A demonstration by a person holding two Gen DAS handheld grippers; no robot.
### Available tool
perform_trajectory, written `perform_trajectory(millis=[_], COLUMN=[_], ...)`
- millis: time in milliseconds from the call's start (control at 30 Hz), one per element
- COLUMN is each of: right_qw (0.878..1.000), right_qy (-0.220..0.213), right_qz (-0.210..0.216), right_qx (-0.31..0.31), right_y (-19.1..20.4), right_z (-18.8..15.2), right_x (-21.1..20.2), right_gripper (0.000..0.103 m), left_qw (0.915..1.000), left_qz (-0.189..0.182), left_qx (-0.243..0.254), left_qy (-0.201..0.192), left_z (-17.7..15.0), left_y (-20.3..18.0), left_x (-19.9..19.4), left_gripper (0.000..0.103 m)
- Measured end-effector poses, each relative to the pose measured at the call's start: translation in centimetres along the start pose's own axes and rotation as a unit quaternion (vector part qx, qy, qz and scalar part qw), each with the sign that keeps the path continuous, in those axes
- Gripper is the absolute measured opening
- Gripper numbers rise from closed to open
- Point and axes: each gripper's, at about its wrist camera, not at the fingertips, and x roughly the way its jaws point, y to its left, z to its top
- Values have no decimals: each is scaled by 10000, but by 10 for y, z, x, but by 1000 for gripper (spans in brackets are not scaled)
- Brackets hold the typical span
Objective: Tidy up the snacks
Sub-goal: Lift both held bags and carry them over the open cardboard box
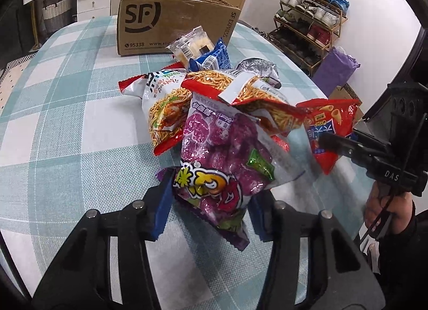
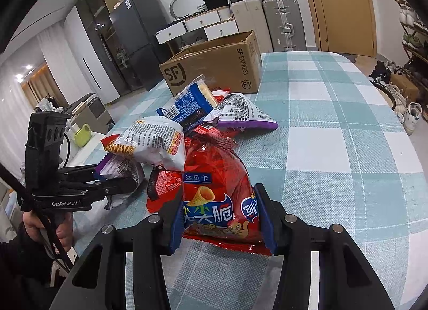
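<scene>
On checked table [image 1: 67, 112], pinching purple bag [image 1: 227, 155] with left tool [image 1: 208, 208], red bag [image 2: 214, 189] with right tool [image 2: 219, 219], needing gentle lifts toward box [image 1: 171, 21].

"SF EXPRESS", "95338" on cardboard box [image 1: 171, 21], "GenRobot.AI" on left gripper [image 2: 115, 184]

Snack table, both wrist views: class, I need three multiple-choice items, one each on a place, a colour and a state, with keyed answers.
1. Where is the cardboard box?
A. beyond the snack pile
B. on the floor
C. under the table

2. What colour is the bag in the left gripper?
A. green
B. purple
C. yellow

3. How is the right gripper?
A. wide open, empty
B. shut on a red bag
C. out of view

Answers:
A, it stands on the checked tablecloth behind the pile.
B, the purple bag sits between its pads.
B, pads press the red bag.
</scene>
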Motion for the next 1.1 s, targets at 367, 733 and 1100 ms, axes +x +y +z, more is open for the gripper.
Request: perform_trajectory(millis=[367,733,1100], right_qw=[9999,9996,9983], right_qy=[-72,-211,-472], right_qz=[-34,-16,48], right_qx=[-129,-183,-339], right_y=[11,22,37], right_z=[6,12,29], right_x=[-10,-21,-39], right_gripper=[48,48,48], left_qw=[9998,9991,9968], left_qz=[102,195,334], left_qx=[-22,-14,17], left_qy=[-187,-382,-731], left_z=[-11,-14,0], left_y=[2,2,9], left_x=[-25,-51,-82], left_gripper=[47,47,47])
